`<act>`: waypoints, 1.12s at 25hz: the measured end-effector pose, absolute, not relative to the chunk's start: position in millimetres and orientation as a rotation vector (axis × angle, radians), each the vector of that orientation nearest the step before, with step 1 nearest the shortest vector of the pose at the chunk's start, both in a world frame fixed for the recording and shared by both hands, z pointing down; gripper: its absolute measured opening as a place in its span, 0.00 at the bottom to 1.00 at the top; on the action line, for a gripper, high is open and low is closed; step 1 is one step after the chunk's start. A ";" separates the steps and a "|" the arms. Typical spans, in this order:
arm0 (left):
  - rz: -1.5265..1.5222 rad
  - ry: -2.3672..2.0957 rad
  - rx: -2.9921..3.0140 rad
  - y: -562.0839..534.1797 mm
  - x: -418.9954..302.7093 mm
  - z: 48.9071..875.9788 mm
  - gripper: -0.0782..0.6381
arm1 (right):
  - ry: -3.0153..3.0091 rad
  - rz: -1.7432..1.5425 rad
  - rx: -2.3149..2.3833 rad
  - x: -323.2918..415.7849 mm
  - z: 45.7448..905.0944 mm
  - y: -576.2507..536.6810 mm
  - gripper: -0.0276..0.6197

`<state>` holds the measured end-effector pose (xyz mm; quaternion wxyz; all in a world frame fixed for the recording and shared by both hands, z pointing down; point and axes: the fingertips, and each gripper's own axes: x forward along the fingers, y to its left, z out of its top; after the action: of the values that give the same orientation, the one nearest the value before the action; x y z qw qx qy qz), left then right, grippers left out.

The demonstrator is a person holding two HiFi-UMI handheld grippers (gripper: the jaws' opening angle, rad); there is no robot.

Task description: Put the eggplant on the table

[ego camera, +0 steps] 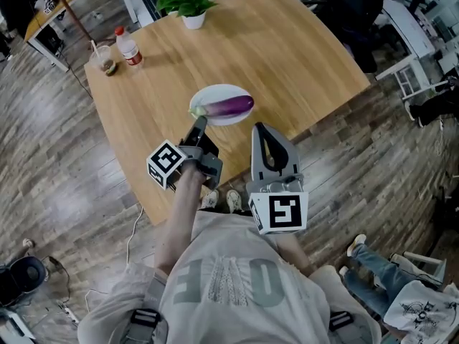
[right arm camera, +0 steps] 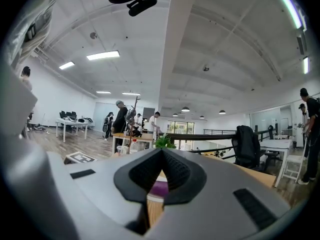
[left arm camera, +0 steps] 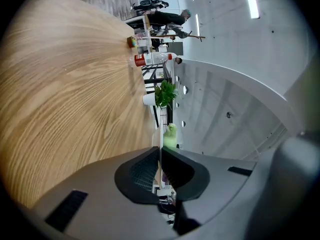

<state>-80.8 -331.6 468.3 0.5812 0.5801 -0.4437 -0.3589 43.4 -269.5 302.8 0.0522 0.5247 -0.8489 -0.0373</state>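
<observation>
To begin with the broad light-wood bench (ego camera: 308, 56): plenty of bare board to the right of the plate in the head view, so pick the landing place there before lifting anything. Next the two grey tongs, both with jaws pressed together and holding nothing: the right tongs (ego camera: 259, 129) aimed level at the plate from the near edge, the left tongs (ego camera: 199, 124) just beside the plate's left rim, rolled onto the side. Open the right pair wide first, then bring it in across the thick middle of the fruit, not along its length. Keep the left pair closed and ready to press on the rim of the white oval plate (ego camera: 212, 90), probably light enough to slide when pushed. Last, the glossy purple eggplant (ego camera: 233, 107) with green cap, lying lengthwise on that plate and not yet on the bench: close gently, since likely smooth and slippery, lift only a little, set down flat, then release.
</observation>
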 end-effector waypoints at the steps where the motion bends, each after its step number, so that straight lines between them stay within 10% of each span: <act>1: -0.837 -1.043 1.354 -333.0 -81.9 471.7 0.14 | -2.578 -0.112 1.598 44.8 303.5 -270.3 0.07; 28: -0.732 -1.057 1.312 -350.9 -68.8 571.2 0.14 | -2.349 -0.028 1.742 98.6 336.2 -261.2 0.07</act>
<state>-68.8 -350.9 571.2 0.6070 0.5674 -0.4575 -0.3169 98.6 -261.2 336.2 0.1083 0.5921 -0.7985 -0.0096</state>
